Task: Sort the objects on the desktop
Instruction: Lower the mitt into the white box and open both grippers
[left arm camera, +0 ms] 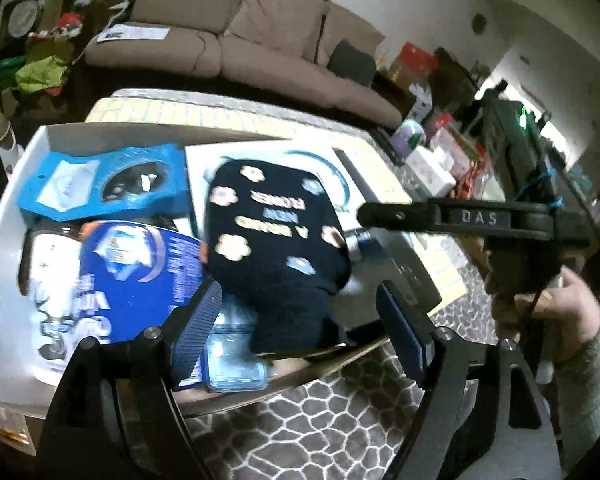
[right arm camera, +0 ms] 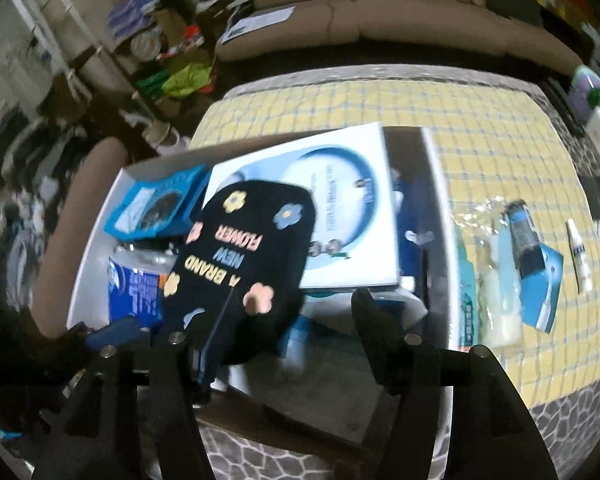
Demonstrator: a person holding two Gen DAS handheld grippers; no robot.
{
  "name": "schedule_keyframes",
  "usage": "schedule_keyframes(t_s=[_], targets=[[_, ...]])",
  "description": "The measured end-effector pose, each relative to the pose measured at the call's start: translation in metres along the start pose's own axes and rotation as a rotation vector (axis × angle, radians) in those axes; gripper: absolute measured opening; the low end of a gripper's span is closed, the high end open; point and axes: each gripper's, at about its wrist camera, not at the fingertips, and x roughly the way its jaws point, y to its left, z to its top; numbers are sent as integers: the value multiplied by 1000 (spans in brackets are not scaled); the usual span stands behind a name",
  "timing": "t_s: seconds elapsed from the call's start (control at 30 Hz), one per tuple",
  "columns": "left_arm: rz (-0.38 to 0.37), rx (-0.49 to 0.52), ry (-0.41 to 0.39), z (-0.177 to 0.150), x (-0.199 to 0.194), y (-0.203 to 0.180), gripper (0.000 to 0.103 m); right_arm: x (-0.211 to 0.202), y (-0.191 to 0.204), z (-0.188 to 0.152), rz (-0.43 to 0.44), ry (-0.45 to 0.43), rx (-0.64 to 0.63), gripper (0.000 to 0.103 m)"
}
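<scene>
Left fingers: your left gripper (left arm camera: 300,320) stands wide, its blue ribbed pads apart with nothing pressed between them; the dark pouch's near end lies in the gap below.
Right fingers: your right gripper (right arm camera: 284,336) is also parted and holds nothing; its left finger (right arm camera: 204,356) sits at the pouch's near edge.
Pouch: the black soft fabric pouch with flower patches and the words "A BRAND NEW FLOWER" (right arm camera: 240,264) rests inside the box, just ahead of both pairs of fingers, its long axis running away from you and slightly tilted.
Nearer hand: by my reading neither is clearly closer; both hover over its near end.
Box: the white shallow cardboard box (left arm camera: 4,208) holds the pouch, a flat white carton with a blue ring print (right arm camera: 340,184) beneath it, a blue blister pack (left arm camera: 100,184) at the far left corner and a blue-labelled packet (left arm camera: 136,272) at the near left.
Surface: on the yellow checked cloth (right arm camera: 480,140) right of the box, apart from it, lie a clear plastic bag (right arm camera: 496,280), a blue carded item (right arm camera: 536,264) and a small white tube (right arm camera: 578,256), likely still to sort.
</scene>
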Motion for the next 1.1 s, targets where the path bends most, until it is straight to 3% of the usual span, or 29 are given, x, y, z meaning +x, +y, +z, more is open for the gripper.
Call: schedule_keyframes(t_s=[0.17, 0.27, 0.4, 0.43, 0.5, 0.6, 0.67, 0.77, 1.0, 1.1], targets=[[-7, -97, 3, 3, -5, 37, 77, 6, -7, 0, 38, 10, 63, 61], [-57, -118, 12, 1, -1, 43, 77, 19, -3, -1, 69, 42, 94, 61], [-65, -84, 63, -9, 11, 31, 77, 36, 3, -4, 146, 77, 142, 61], [-67, -59, 84, -12, 16, 24, 77, 40, 4, -4, 159, 85, 150, 58], [-48, 2, 117, -17, 27, 8, 77, 47, 7, -6, 163, 106, 155, 42], [1, 73, 138, -25, 40, -8, 77, 48, 8, -8, 164, 92, 164, 40], [29, 126, 133, -25, 44, -17, 67, 46, 7, -9, 167, 87, 161, 37], [34, 139, 123, -22, 43, -20, 57, 41, 7, -9, 175, 68, 152, 34], [-10, 87, 106, -20, 38, -12, 57, 37, 31, 3, 96, 45, 34, 31], [-23, 81, 104, -21, 36, -10, 57, 37, 26, 1, 116, 47, 58, 31]])
